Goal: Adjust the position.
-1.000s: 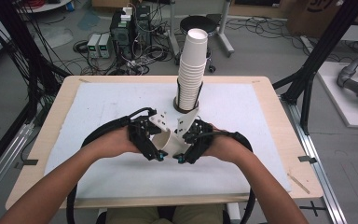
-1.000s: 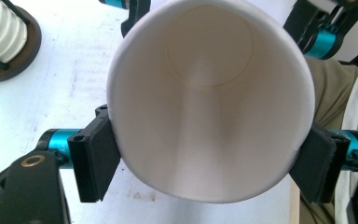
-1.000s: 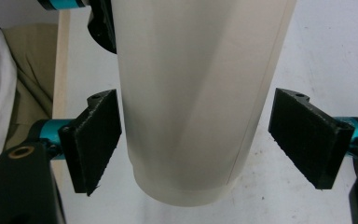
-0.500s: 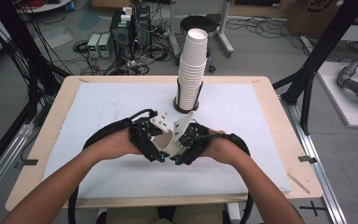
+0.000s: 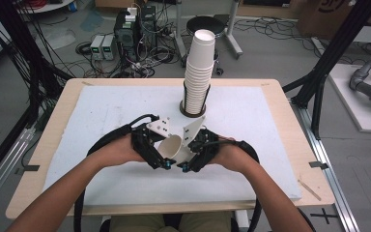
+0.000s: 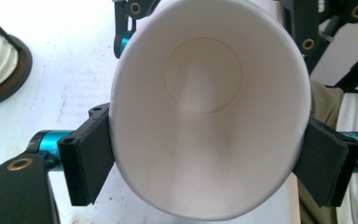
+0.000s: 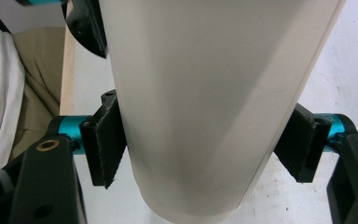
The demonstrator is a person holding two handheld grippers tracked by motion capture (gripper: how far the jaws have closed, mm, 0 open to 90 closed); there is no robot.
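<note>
The left gripper [image 5: 160, 162] and the right gripper [image 5: 186, 164] meet over the near middle of the table, with one white paper cup [image 5: 174, 147] lying on its side between them. In the left gripper view the cup's open mouth [image 6: 209, 107] faces the camera and is squeezed into an oval; both black pads [image 6: 91, 161] press on the rim, and these jaws have just been opening a little with the cup between them. In the right gripper view the cup's outer wall [image 7: 205, 107] runs up the middle. The pad on the left of that view [image 7: 105, 142] bears on the wall, and the other sits at the cup's edge, so this gripper clamps the cup too.

Beyond the cup, toward the far edge, stands the tall stack of white cups [image 5: 199, 72] in its dark ringed holder [image 5: 192, 107], well apart from the held cup. Everything sits on the white mat [image 5: 270, 140] that covers the wooden table [image 5: 53, 111]. The person's forearms [image 5: 58, 198] come in from the near side.
</note>
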